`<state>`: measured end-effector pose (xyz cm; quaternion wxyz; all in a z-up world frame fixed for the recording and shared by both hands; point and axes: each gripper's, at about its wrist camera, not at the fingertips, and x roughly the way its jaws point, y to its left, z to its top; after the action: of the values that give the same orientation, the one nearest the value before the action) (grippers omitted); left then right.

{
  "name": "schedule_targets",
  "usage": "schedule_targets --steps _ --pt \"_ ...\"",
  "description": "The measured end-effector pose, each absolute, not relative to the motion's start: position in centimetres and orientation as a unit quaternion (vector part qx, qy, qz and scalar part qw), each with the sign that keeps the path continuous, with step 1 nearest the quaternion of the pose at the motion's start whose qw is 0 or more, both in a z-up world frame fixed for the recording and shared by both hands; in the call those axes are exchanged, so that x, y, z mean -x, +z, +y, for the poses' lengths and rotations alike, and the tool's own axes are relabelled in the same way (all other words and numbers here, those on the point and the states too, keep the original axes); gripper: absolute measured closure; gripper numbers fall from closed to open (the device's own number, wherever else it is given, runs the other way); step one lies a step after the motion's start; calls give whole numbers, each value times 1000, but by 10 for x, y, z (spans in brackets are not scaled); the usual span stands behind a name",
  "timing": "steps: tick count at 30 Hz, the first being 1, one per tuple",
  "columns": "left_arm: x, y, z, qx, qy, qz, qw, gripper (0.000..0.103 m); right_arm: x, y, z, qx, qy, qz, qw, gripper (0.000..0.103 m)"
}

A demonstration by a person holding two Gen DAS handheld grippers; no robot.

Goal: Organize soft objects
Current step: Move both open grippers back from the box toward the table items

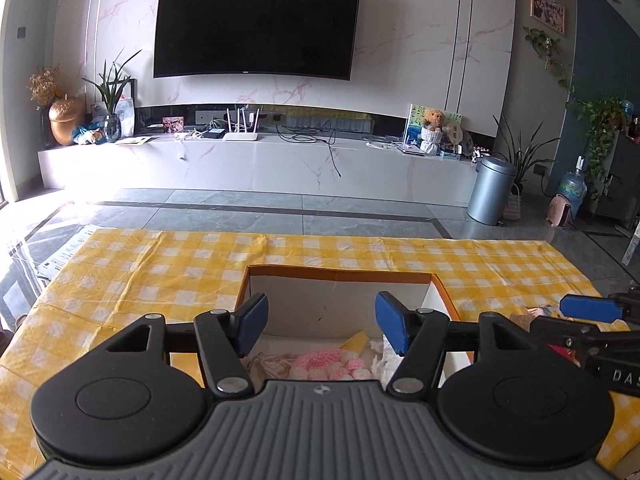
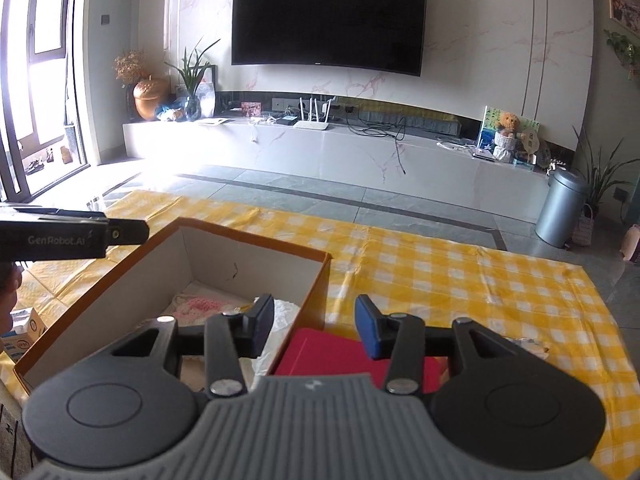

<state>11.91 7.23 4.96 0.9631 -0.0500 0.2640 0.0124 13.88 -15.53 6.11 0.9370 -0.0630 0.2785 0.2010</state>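
Yellow-checked cloth (image 1: 160,272) covers the table where the left gripper (image 1: 321,324) hangs spread and empty above an orange-rimmed box (image 1: 340,274) holding a pink knitted piece (image 1: 320,364). The right gripper (image 2: 315,326), also parted and empty, hovers over the box's near corner and a red book (image 2: 320,354).

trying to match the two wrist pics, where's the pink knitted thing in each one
Left wrist view: the pink knitted thing lies on the floor of the open box, low centre, between the left claw's spread blue pads.
Right wrist view: it shows left of centre, inside the box, just left of the right claw's left finger.
Shared landmark: the box's orange rim on the yellow checked cloth.
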Motion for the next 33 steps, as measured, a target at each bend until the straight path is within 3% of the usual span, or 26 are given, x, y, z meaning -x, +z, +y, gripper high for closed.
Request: schedule_targets --steps 16,33 --pt "-97 68 19 23 -56 275 960 29 -133 85 -272 8 95 254 963 48" --pt "-117 65 -87 -38 -103 336 935 29 -174 24 -357 -120 50 321 938 43"
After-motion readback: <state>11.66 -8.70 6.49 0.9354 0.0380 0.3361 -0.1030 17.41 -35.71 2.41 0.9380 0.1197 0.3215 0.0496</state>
